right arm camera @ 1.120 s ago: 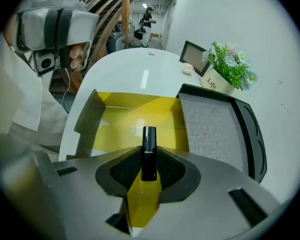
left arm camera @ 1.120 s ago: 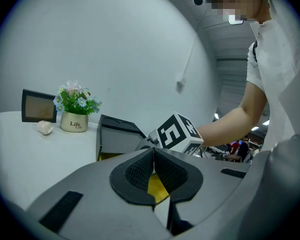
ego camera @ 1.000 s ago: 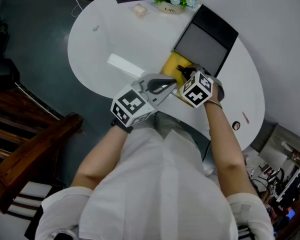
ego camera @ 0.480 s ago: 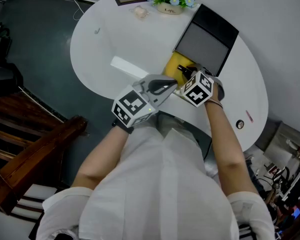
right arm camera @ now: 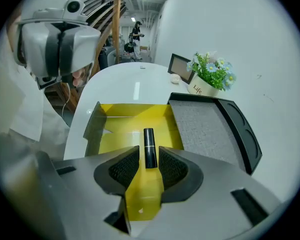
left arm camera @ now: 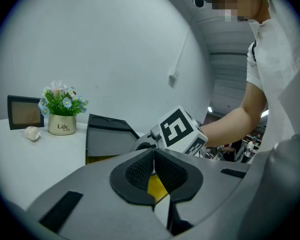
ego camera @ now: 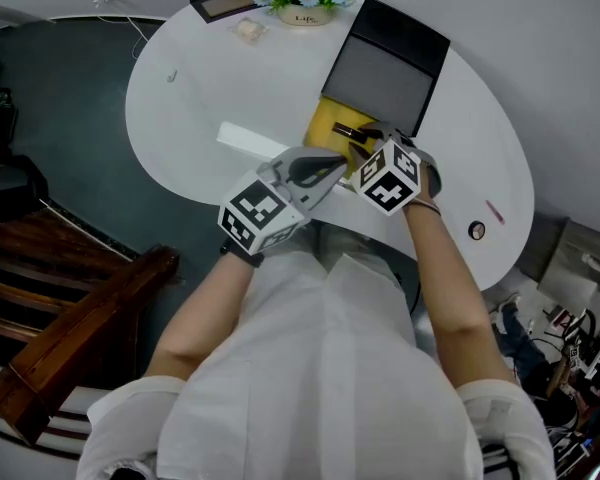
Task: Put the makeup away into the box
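Opening its jaws over the yellow box (right arm camera: 117, 129) at mid-frame, the right gripper (right arm camera: 149, 165) is straddling the black lipstick (right arm camera: 149, 145) lying on the box floor, long axis running up-frame between the pads, while the closed left gripper (left arm camera: 153, 176) is hovering farther off.

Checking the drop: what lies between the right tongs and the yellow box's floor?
A black lipstick lies in the yellow box, between the right tongs, whose jaws are opening and clear of it; the right gripper view shows this.

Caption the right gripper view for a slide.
Right gripper, jaws opening around a black lipstick lying in the yellow box.
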### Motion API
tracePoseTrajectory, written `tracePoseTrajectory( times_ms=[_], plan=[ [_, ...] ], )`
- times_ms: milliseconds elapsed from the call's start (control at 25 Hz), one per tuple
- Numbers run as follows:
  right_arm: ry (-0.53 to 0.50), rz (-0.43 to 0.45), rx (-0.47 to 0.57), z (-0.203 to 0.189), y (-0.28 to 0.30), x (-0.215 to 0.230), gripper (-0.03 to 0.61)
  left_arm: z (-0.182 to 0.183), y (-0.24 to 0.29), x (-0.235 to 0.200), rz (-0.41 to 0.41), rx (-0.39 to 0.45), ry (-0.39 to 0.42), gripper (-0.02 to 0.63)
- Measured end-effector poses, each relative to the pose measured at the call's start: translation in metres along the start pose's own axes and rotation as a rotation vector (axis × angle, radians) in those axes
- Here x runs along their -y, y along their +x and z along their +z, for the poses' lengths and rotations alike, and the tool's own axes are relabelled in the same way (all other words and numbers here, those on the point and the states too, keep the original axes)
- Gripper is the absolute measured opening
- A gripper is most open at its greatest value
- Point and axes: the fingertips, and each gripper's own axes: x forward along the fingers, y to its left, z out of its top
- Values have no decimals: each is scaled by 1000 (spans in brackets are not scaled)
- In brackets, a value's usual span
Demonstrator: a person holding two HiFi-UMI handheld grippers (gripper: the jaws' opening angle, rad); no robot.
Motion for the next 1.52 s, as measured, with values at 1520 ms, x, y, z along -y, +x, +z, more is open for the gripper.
tracePoseTrajectory(
  times_ms=[1520],
  plan=[
    [431,-124,-110,-339,-168,-24,167,-5,226,199,-299,-68,46,20]
  ],
)
